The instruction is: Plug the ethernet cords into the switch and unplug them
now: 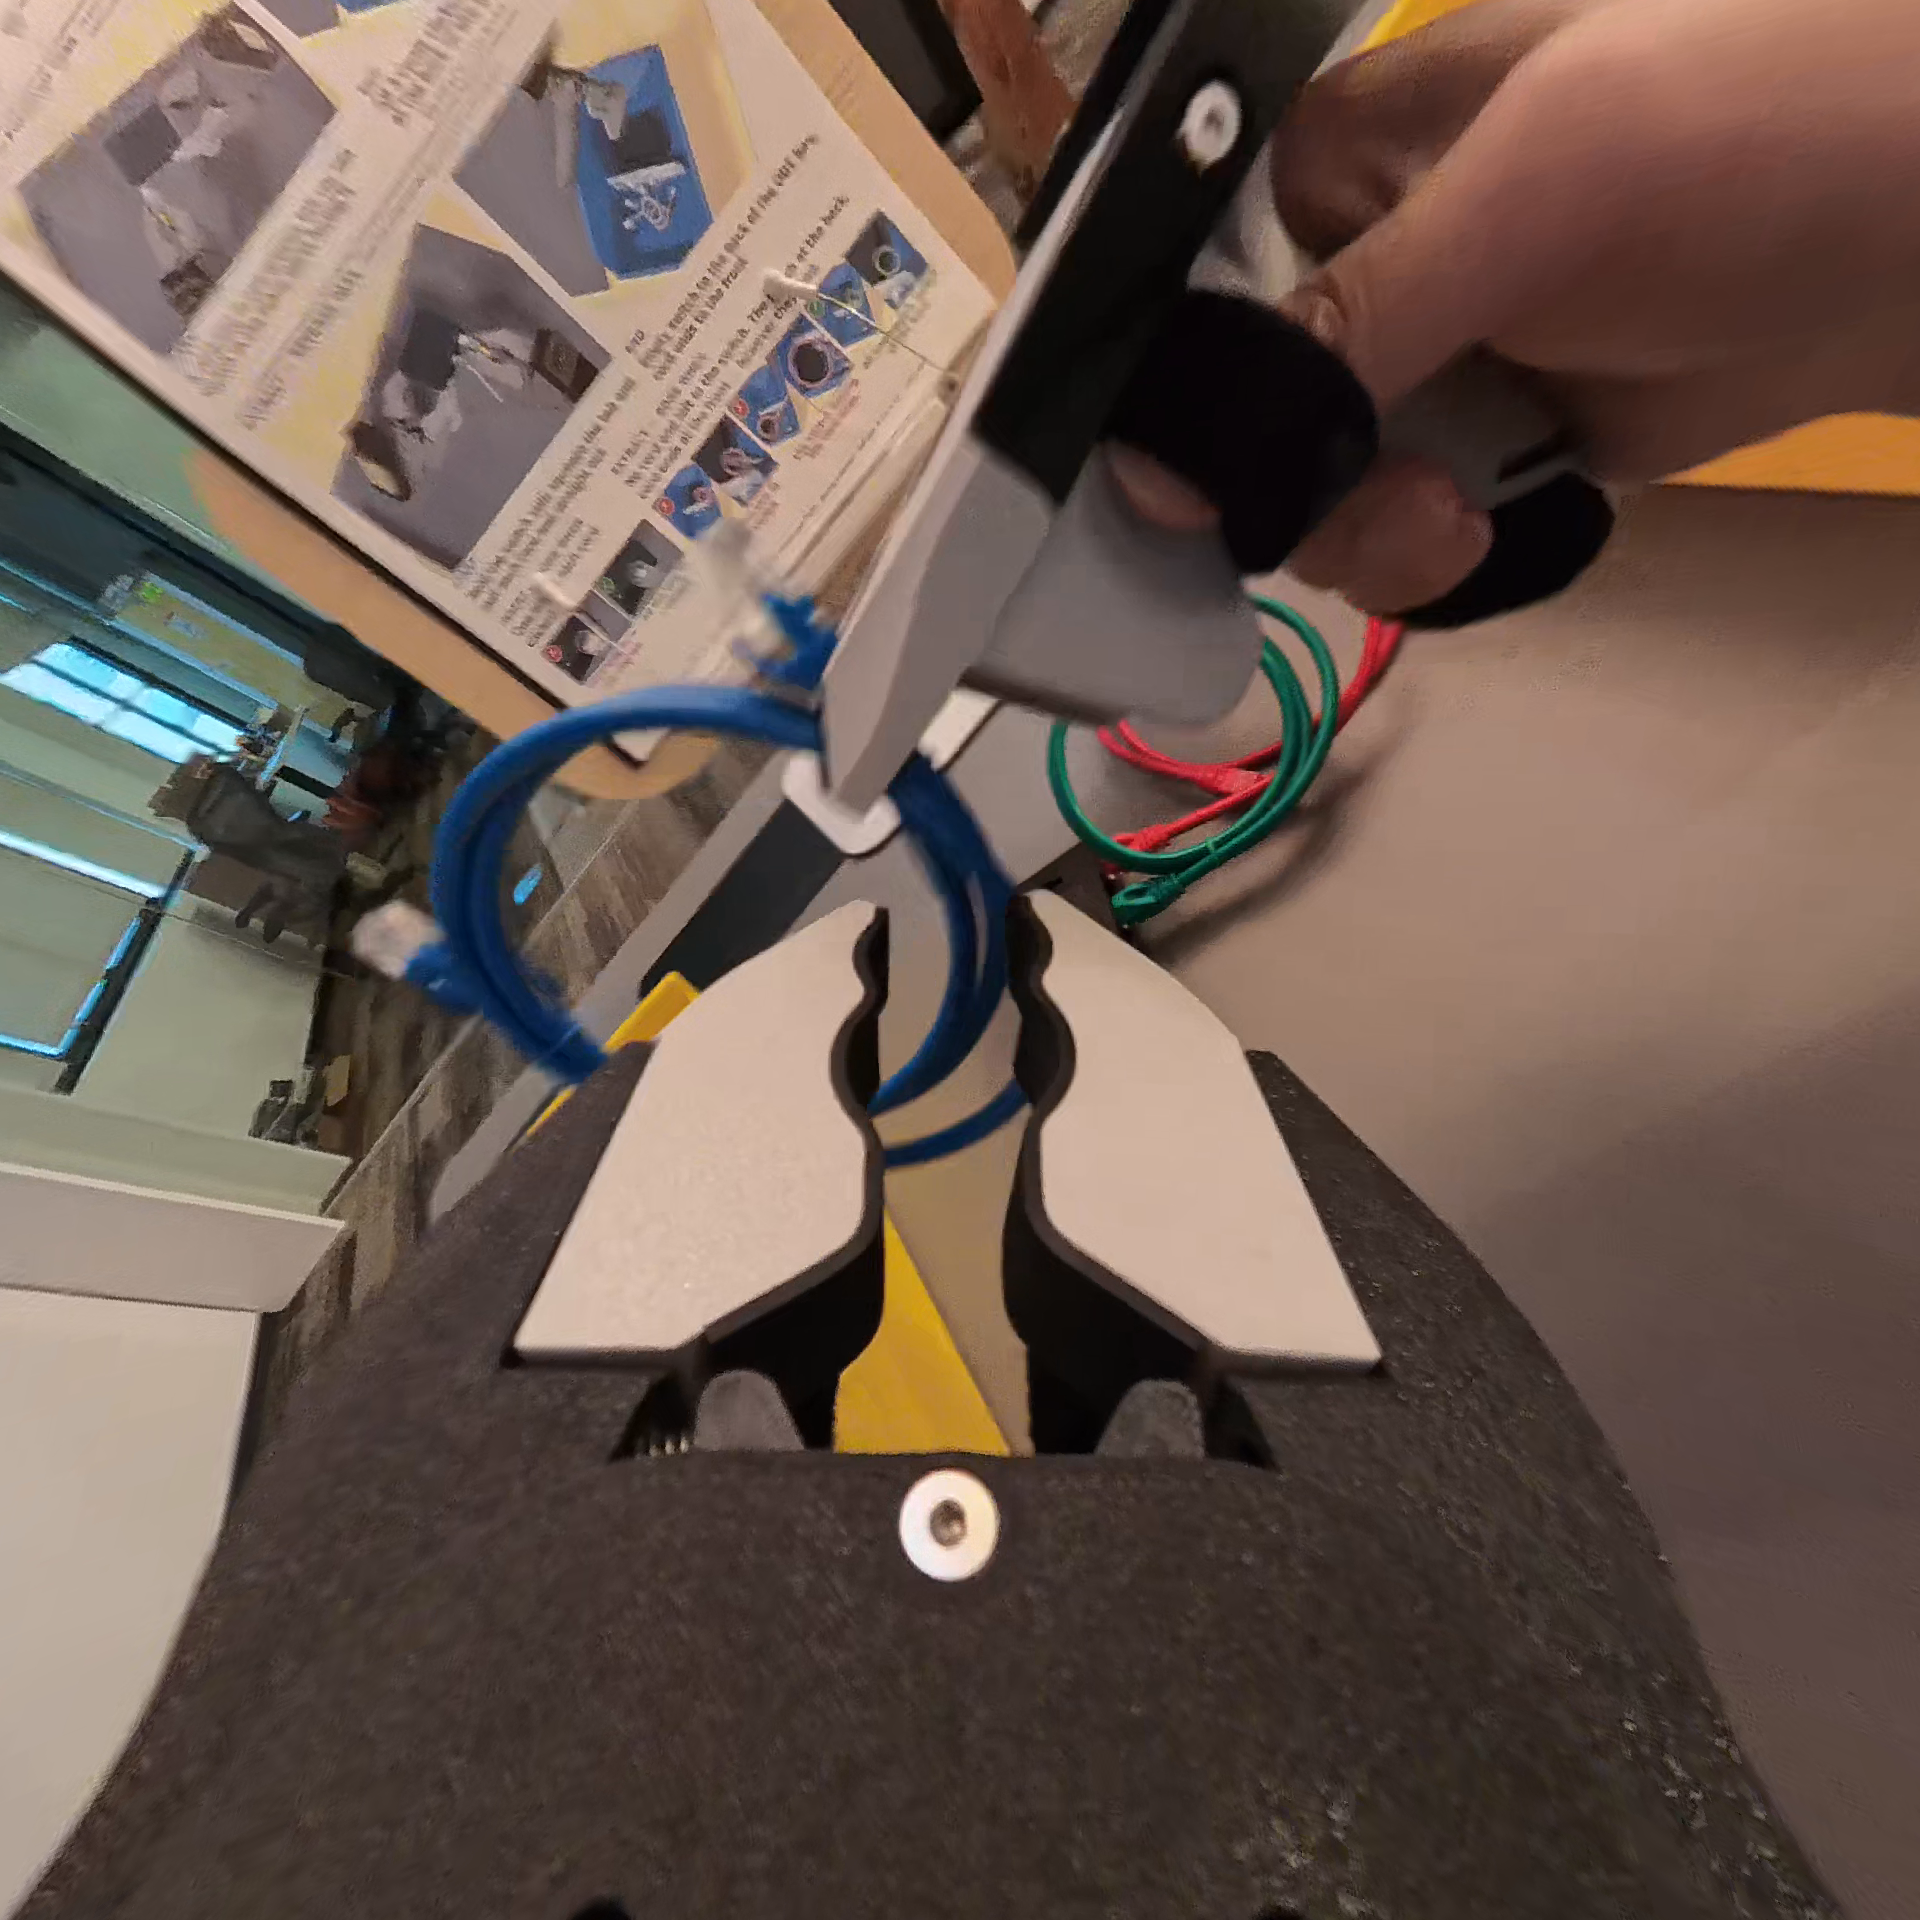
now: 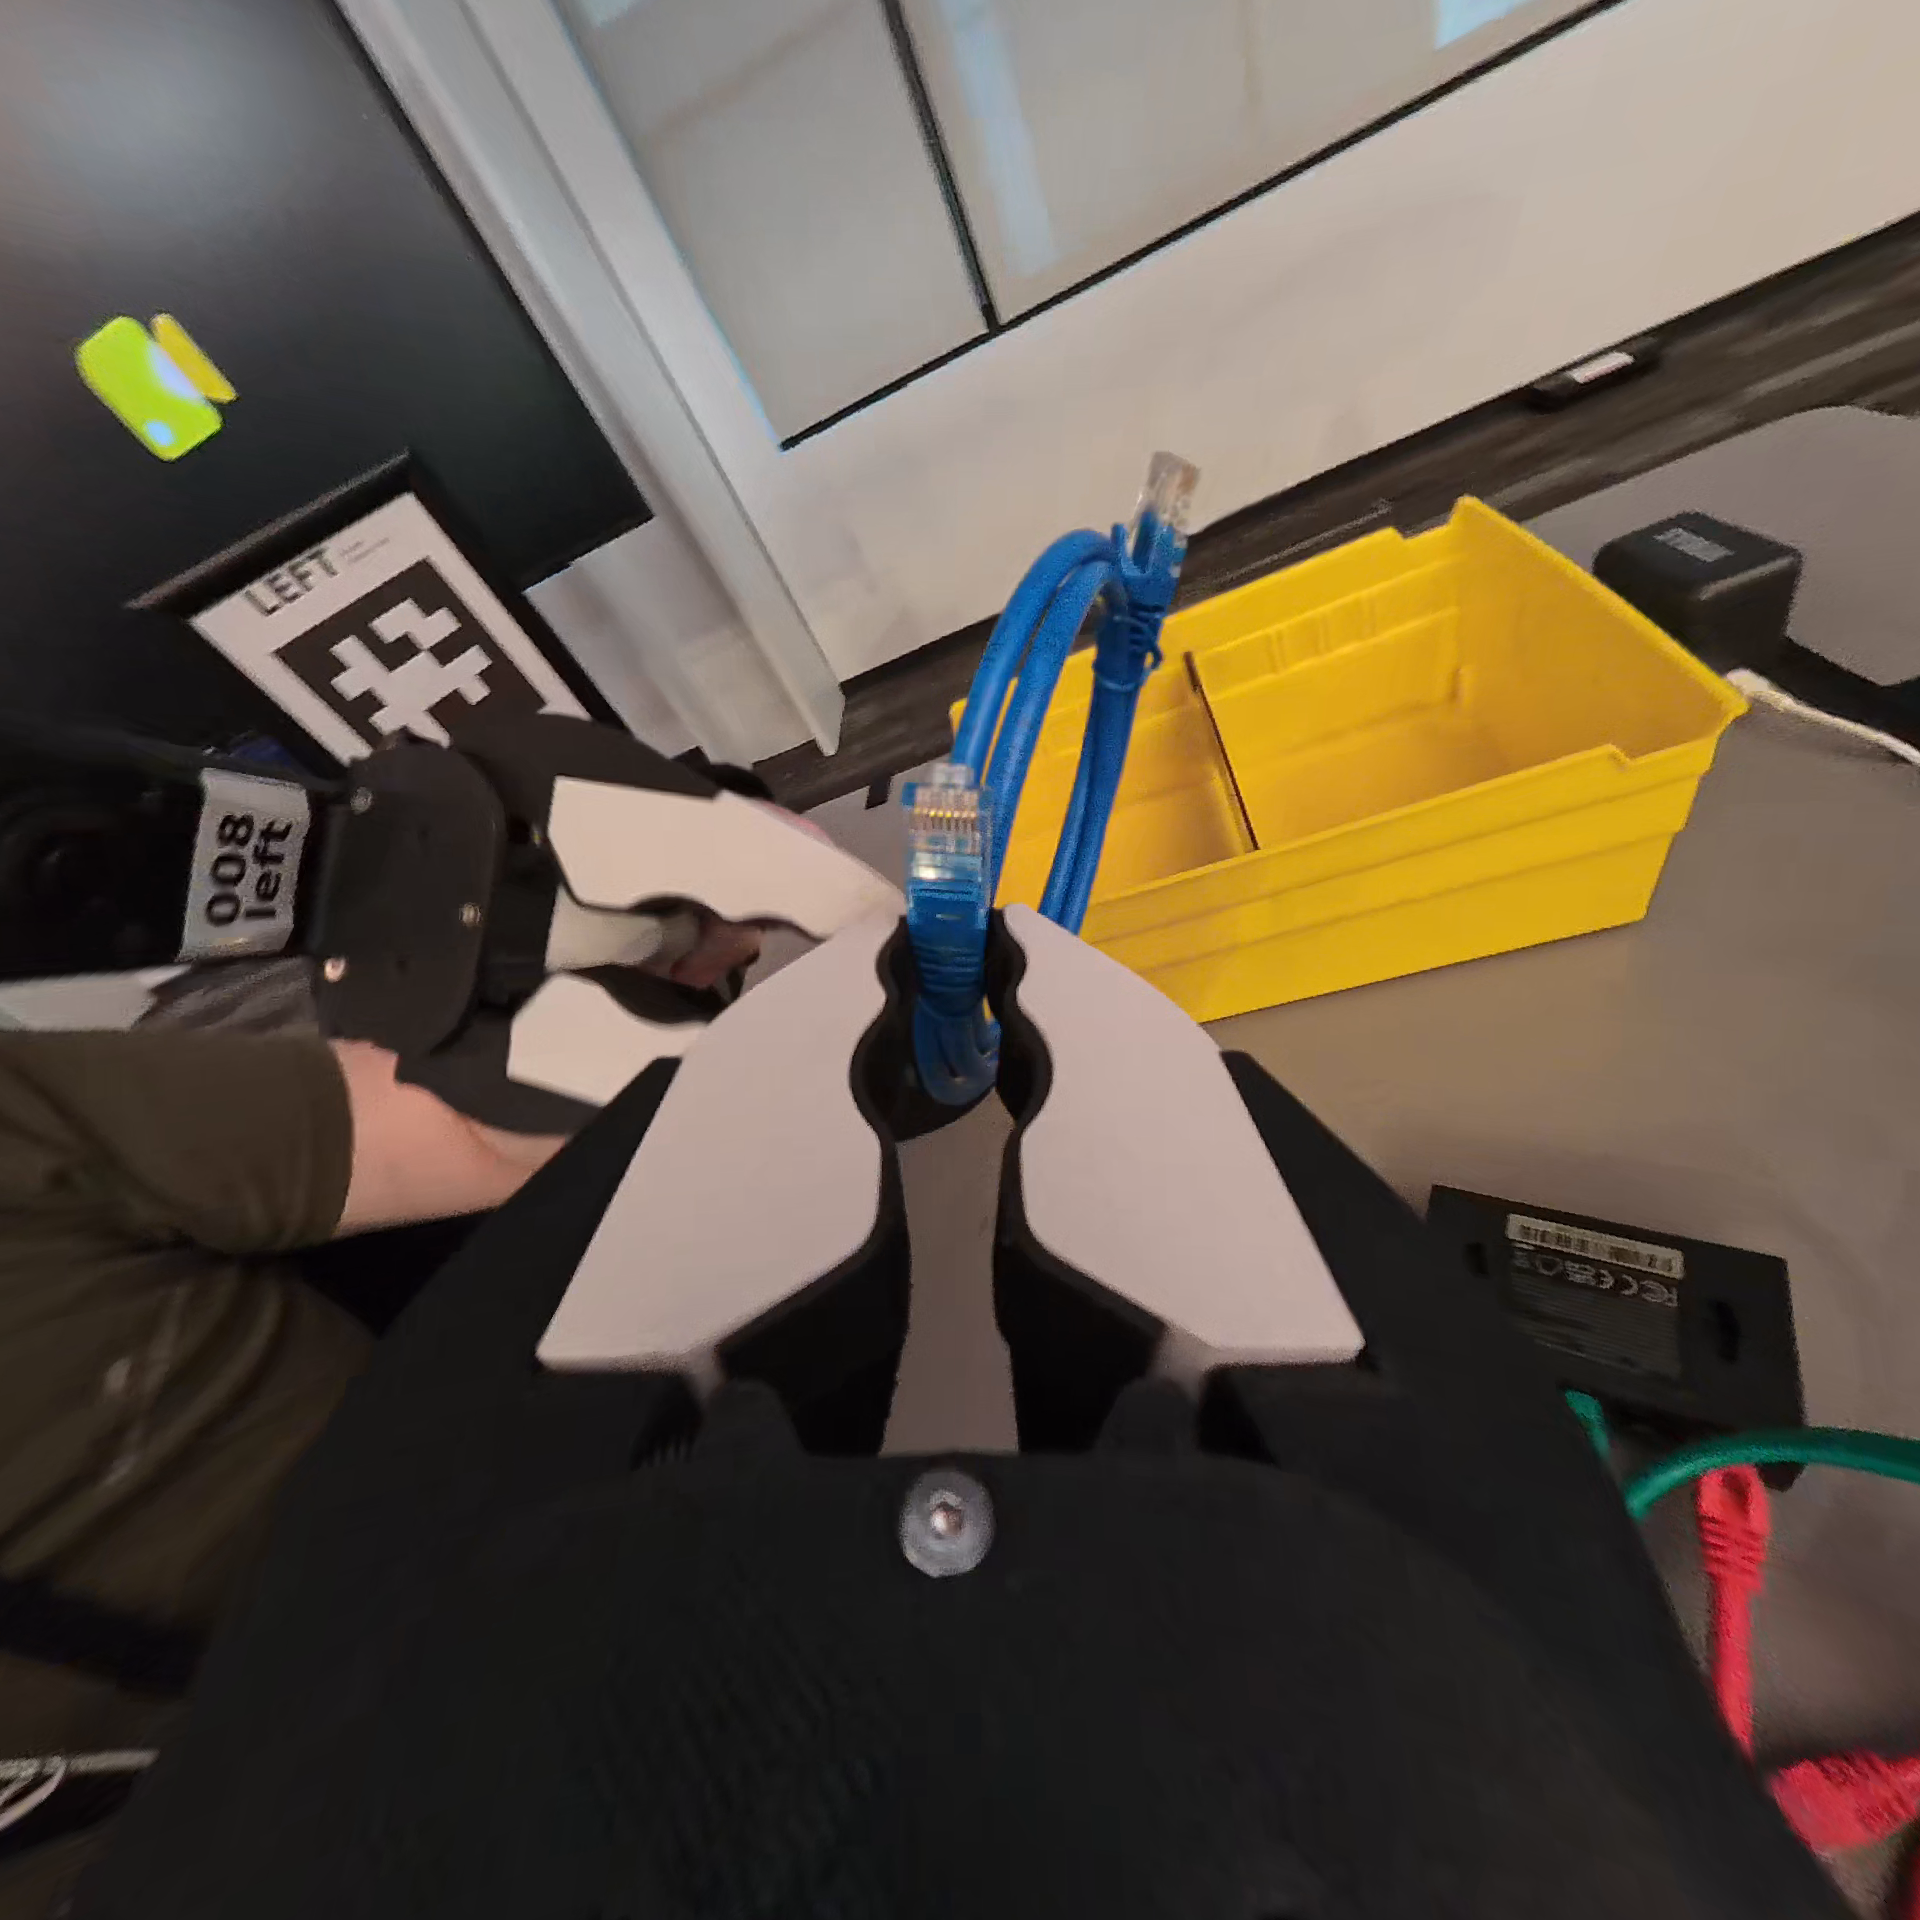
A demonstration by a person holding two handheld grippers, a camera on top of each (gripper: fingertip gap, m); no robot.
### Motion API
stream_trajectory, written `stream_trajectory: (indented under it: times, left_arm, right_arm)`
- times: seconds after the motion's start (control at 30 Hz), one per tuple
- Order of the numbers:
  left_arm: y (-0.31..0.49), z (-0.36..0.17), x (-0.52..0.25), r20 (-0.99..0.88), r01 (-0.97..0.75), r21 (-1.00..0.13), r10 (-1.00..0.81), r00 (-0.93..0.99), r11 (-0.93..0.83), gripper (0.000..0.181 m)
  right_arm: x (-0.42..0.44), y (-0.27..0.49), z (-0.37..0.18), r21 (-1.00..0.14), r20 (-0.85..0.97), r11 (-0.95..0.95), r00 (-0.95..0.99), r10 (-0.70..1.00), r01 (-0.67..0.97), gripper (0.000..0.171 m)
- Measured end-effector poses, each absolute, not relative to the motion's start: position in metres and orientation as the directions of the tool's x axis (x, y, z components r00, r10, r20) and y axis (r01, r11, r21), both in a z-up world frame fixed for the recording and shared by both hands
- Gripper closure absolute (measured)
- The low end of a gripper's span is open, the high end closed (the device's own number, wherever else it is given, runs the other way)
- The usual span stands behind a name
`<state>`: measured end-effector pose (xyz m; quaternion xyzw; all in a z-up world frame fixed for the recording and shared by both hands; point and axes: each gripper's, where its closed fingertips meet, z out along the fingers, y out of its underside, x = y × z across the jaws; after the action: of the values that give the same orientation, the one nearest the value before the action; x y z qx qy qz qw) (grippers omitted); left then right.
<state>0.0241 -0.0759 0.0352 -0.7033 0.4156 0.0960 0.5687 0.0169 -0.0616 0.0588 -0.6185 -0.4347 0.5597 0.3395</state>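
Looks like an office/lab test bench — grey table (image 2: pixel 1455 1091) with a yellow parts bin (image 2: pixel 1403 831), a black network switch (image 2: pixel 1621 1309), a laminated instruction sheet (image 1: pixel 499 312), glass partition walls (image 2: pixel 831 208) behind, patterned carpet floor (image 1: pixel 416 1091) — open workspace beyond.

a grey table (image 2: pixel 1455 1091) is carrying a yellow bin (image 2: pixel 1403 894) at frame centre-right, a black switch (image 2: pixel 1621 1320) lower right, and, seemingly touching it, green cord (image 2: pixel 1766 1449) and red cord (image 2: pixel 1730 1590).

Yellow bin (image 2: pixel 1455 821) — open, with a dark divider — resting on the grey counter (image 2: pixel 1558 1091); black adapter (image 2: pixel 1704 582) behind it; illustrated instruction sheet (image 1: pixel 499 312) on a tan board.
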Motion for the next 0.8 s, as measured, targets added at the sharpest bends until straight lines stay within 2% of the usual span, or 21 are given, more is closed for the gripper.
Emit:
stream_trajectory:
  times: [0.07,0.13,0.23,0.3,0.33,0.4,0.47,0.57,0.63,0.67,0.7,0.77,0.8]
  left_arm:
    - [-0.087,0.055,0.006,-0.639,-0.687,-0.727,-0.386,0.665,0.02,0.155]
    - [-0.107,0.082,-0.013,-0.605,-0.619,-0.782,-0.328,0.725,0.075,0.154]
    - [-0.129,0.116,-0.049,-0.454,-0.437,-0.89,-0.315,0.834,0.125,0.159]
    - [-0.135,0.123,-0.06,-0.3,-0.274,-0.954,-0.423,0.855,0.123,0.154]
    - [-0.137,0.123,-0.057,-0.196,-0.168,-0.981,-0.518,0.833,0.1,0.144]
    - [-0.143,0.121,-0.042,-0.016,0.01,-0.999,-0.701,0.713,0.033,0.138]
    - [-0.14,0.112,-0.031,0.037,0.05,-0.999,-0.762,0.647,-0.006,0.138]
    - [-0.143,0.099,-0.004,0.037,0.051,-0.999,-0.836,0.548,-0.01,0.122]
    - [-0.15,0.097,0.016,0.097,0.104,-0.993,-0.896,0.433,-0.058,0.123]
    - [-0.152,0.096,0.023,0.12,0.123,-0.989,-0.916,0.383,-0.078,0.124]
    - [-0.153,0.092,0.03,0.127,0.121,-0.989,-0.929,0.347,-0.09,0.134]
    - [-0.157,0.083,0.039,0.105,0.079,-0.993,-0.95,0.294,-0.085,0.169]
    - [-0.162,0.082,0.044,0.092,0.078,-0.994,-0.962,0.258,-0.074,0.173]
  right_arm:
    - [0.029,-0.057,0.064,-0.913,-0.378,-0.37,-0.011,0.926,0.171,0.158]
    - [0.043,-0.054,0.074,-0.92,-0.369,-0.36,-0.033,0.929,0.153,0.158]
    - [0.061,-0.07,0.101,-0.908,-0.418,-0.408,-0.229,0.879,0.09,0.158]
    - [0.071,-0.086,0.116,-0.898,-0.426,-0.435,-0.385,0.819,0.067,0.159]
    - [0.075,-0.093,0.121,-0.896,-0.419,-0.441,-0.447,0.79,0.061,0.158]
    - [0.08,-0.104,0.124,-0.907,-0.379,-0.419,-0.533,0.756,0.051,0.158]
    - [0.081,-0.111,0.122,-0.919,-0.347,-0.392,-0.573,0.742,0.049,0.158]
    - [0.083,-0.121,0.115,-0.928,-0.32,-0.366,-0.638,0.7,0.064,0.158]
    - [0.084,-0.126,0.11,-0.934,-0.305,-0.35,-0.672,0.675,0.072,0.158]
    - [0.084,-0.127,0.107,-0.931,-0.314,-0.354,-0.682,0.661,0.086,0.158]
    - [0.082,-0.127,0.104,-0.927,-0.331,-0.361,-0.683,0.651,0.106,0.158]
    - [0.074,-0.119,0.093,-0.912,-0.385,-0.381,-0.641,0.664,0.153,0.158]
    - [0.068,-0.109,0.086,-0.897,-0.427,-0.404,-0.584,0.691,0.179,0.156]
